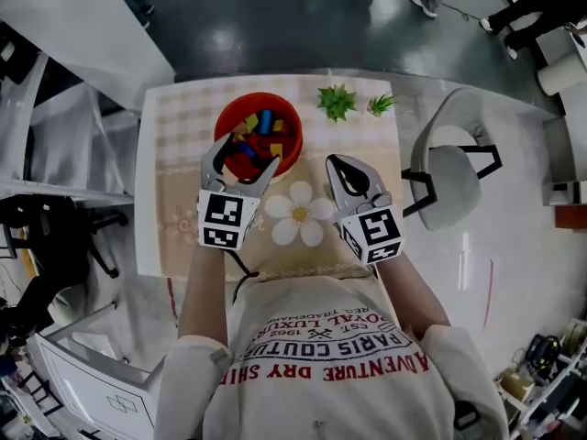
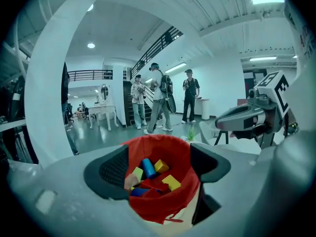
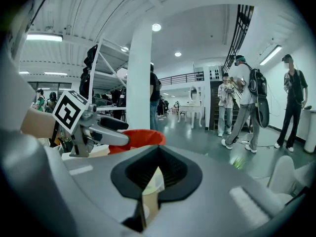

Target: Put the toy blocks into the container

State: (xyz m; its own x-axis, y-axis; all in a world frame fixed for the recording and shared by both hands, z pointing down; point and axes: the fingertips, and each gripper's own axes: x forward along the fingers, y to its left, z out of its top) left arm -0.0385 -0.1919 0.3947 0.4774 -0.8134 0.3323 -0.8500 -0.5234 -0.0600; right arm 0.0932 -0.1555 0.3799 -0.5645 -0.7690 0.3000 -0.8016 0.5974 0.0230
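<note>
A red bowl (image 1: pixel 286 115) sits at the back middle of the table and holds several toy blocks (image 1: pixel 261 123) in blue, yellow and red. My left gripper (image 1: pixel 244 159) hovers over the bowl's near rim with its jaws wide open and nothing between the pads. In the left gripper view the bowl (image 2: pixel 170 206) lies straight below the left gripper (image 2: pixel 157 169), with a blue cylinder (image 2: pixel 147 167) and a yellow block (image 2: pixel 171 182) inside. My right gripper (image 1: pixel 347 178) hangs to the right of the bowl, shut and empty; the right gripper (image 3: pixel 157 168) has its pads together.
A beige cloth with a white flower print (image 1: pixel 298 214) covers the table (image 1: pixel 180 154). Two small green plants (image 1: pixel 337 102) stand behind the bowl on the right. A white chair (image 1: pixel 454 180) is off the table's right edge. People (image 2: pixel 159 97) stand far off.
</note>
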